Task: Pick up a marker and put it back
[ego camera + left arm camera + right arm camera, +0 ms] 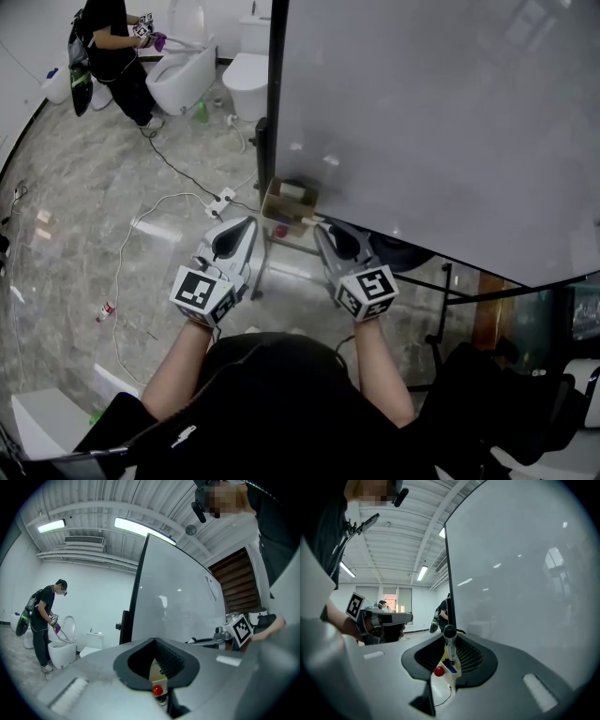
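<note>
The right gripper (450, 654) has its jaws pinched on the marker (449, 634), which stands upright between the pads, just above the small cardboard box (451, 671) at the foot of the whiteboard (525, 573). The left gripper (157, 665), off to its side, has its jaws slightly apart with nothing between them. The pick-up looks done; putting it back probably calls for lowering the marker straight into the box, then spreading the jaws.
</note>
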